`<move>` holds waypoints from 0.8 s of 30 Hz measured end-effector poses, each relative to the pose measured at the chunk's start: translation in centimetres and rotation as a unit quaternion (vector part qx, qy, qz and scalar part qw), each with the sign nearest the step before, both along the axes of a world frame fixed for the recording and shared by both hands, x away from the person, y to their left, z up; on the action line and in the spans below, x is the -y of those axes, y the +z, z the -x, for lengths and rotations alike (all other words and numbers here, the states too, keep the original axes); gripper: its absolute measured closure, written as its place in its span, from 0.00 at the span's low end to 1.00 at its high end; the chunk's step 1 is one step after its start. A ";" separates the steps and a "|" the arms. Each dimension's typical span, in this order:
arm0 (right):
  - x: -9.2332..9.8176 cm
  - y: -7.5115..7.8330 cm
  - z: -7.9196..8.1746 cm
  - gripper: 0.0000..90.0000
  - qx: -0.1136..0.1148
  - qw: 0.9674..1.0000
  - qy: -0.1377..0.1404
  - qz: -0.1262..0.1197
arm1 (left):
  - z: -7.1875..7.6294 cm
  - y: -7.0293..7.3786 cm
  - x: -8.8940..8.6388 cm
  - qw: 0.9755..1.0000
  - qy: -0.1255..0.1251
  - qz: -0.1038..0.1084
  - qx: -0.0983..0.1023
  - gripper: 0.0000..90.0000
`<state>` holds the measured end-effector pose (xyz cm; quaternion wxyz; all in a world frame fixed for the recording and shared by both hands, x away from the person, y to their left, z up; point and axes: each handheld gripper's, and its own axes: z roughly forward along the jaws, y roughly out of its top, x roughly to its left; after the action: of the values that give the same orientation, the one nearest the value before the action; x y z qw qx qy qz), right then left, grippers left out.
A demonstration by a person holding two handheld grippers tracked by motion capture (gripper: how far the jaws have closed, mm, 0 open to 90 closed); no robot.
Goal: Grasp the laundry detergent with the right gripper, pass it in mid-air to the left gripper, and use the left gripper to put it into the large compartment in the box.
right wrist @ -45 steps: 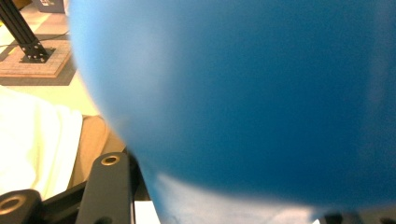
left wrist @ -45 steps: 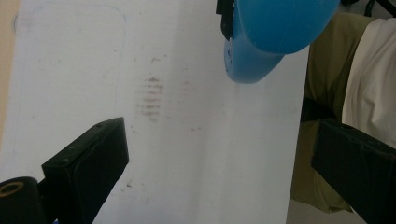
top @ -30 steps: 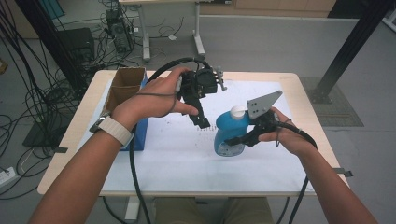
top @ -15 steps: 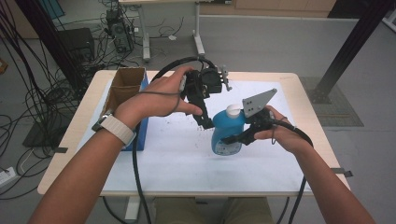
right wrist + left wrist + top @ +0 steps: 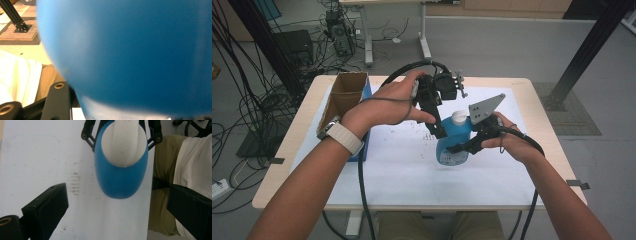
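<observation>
1. We wear a pale woven watch strap [image 5: 343, 136] on our left wrist; our forearms are bare.
2. Our left gripper [image 5: 438, 131] is black, with 2 blocky jaws and a thick black cable.
3. Our right gripper [image 5: 452, 148] is black, topped by a grey 3-cornered plate [image 5: 484, 107].
4. We wear khaki trousers [image 5: 162, 185] and a white top [image 5: 193, 162].

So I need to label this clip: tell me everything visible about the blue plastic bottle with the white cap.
The blue plastic bottle with the white cap has a rounded, oval-sectioned body of smooth, opaque plastic and a label low on its front. It stands roughly upright over the white mat. The right gripper is clamped on its body. The left gripper hovers above the cap, jaws open and not touching it.
</observation>
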<state>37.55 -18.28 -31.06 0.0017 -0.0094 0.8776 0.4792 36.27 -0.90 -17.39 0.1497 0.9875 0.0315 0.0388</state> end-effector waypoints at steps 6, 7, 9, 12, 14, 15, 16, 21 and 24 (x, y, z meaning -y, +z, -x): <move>-0.4 0.0 0.0 0.48 0.002 1.000 0.003 0.005 | 0.0 0.0 0.3 1.000 -0.002 0.006 0.001 0.05; -0.5 0.0 0.0 0.48 0.001 1.000 0.003 0.005 | 0.0 0.0 0.3 1.000 -0.003 0.005 0.000 0.05; -0.6 0.1 0.0 0.48 0.001 1.000 0.004 0.005 | 0.0 -0.1 0.4 1.000 -0.001 0.007 -0.002 0.05; -0.8 0.1 -0.1 0.48 -0.001 1.000 0.004 0.005 | 0.0 -0.2 0.5 1.000 -0.002 0.010 -0.004 0.05; -0.8 0.2 -0.1 0.48 0.001 1.000 0.004 0.004 | 0.0 -0.3 0.6 1.000 -0.006 0.011 -0.006 0.05; -0.9 0.2 -0.1 0.48 0.000 1.000 0.004 0.004 | 0.0 -0.3 0.7 1.000 -0.006 0.010 -0.006 0.05; -0.9 0.2 -0.1 0.48 0.001 1.000 0.006 0.004 | 0.1 -0.4 0.7 1.000 -0.004 0.011 -0.006 0.05; -1.0 0.1 0.0 0.48 0.000 1.000 0.007 0.004 | 0.0 -0.5 0.9 1.000 -0.004 0.009 -0.005 0.05; -1.1 0.1 0.0 0.48 0.000 1.000 0.009 0.004 | 0.0 -0.6 1.0 1.000 -0.006 0.006 -0.005 0.05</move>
<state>37.57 -17.16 -30.91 -0.0026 -0.0168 0.8793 0.4760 36.23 -1.95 -17.99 0.1556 0.9869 0.0262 0.0324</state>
